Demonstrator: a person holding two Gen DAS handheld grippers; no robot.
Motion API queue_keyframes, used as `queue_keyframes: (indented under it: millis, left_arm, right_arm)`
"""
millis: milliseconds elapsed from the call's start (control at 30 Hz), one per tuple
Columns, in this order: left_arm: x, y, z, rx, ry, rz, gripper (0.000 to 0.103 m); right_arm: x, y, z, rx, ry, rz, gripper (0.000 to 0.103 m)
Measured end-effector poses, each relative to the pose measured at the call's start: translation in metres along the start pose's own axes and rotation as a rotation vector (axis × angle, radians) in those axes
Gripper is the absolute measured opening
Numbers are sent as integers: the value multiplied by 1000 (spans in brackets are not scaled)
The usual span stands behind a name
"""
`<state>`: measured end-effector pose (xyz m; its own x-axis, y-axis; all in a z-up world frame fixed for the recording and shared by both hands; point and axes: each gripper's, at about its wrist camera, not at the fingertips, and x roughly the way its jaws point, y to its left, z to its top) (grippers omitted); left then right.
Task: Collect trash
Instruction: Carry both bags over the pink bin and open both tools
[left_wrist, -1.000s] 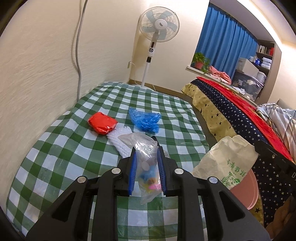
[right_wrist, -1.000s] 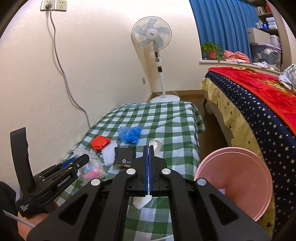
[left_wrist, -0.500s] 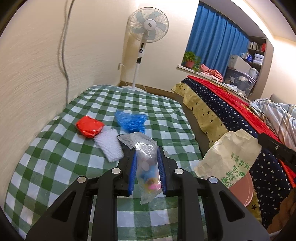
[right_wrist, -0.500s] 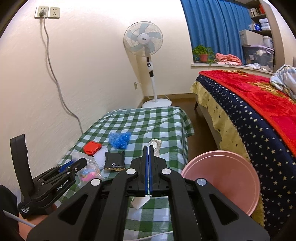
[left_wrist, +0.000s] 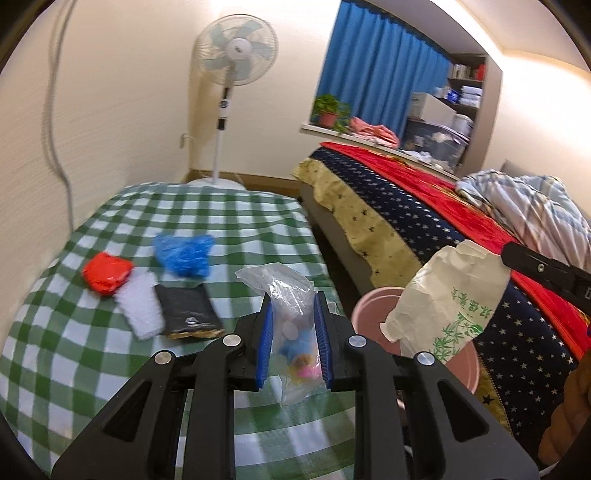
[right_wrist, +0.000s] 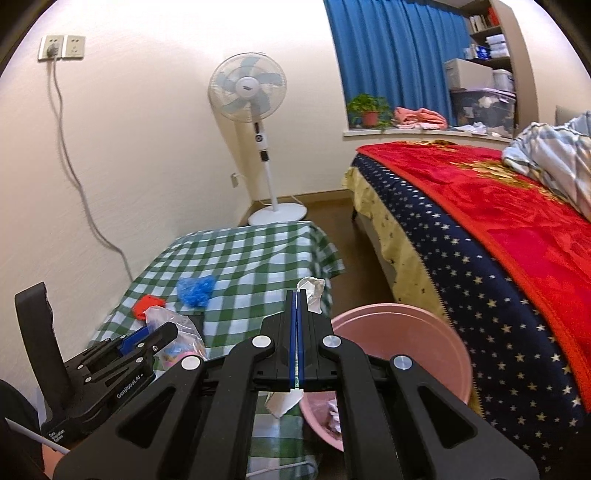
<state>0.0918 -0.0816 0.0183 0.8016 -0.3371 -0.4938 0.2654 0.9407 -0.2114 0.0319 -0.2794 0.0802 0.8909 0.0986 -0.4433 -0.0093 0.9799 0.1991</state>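
My left gripper (left_wrist: 293, 300) is shut on a clear plastic bag (left_wrist: 291, 332) with colourful bits inside, held above the checked table's right side. My right gripper (right_wrist: 297, 294) is shut on a white paper bag (left_wrist: 450, 295) with green print. In the right wrist view that paper bag (right_wrist: 312, 291) shows edge-on and hangs over the near rim of the pink bin (right_wrist: 424, 332). The bin (left_wrist: 369, 302) stands on the floor between table and bed, with crumpled scraps in it. A red wrapper (left_wrist: 107, 273), a blue crumpled plastic (left_wrist: 184, 251), a white foam net (left_wrist: 142, 314) and a black packet (left_wrist: 188, 312) lie on the table.
The green-checked table (left_wrist: 229, 221) stands against the left wall. A bed with a red and starred cover (right_wrist: 480, 229) runs along the right, leaving a narrow floor gap. A standing fan (right_wrist: 255, 92) is in the far corner, and a cable (right_wrist: 85, 192) hangs down the wall.
Both grippers have shifted right, towards the pink bin, each still holding its bag. The black packet now shows from behind the left gripper, and the bin looms larger in both views.
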Motion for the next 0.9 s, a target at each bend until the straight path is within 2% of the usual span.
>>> queue_keyframes:
  millis: [267, 600, 900]
  left_arm:
    - [16, -35, 0, 64, 1, -81, 21]
    - [43, -77, -9, 141, 41, -183, 21]
    - [68, -98, -19, 154, 95, -220, 21]
  right_arm:
    - [-6, -30, -2, 46, -4, -82, 0]
    - [-8, -58, -6, 84, -3, -179, 0]
    - [-1, -73, -9, 106, 7, -223, 0]
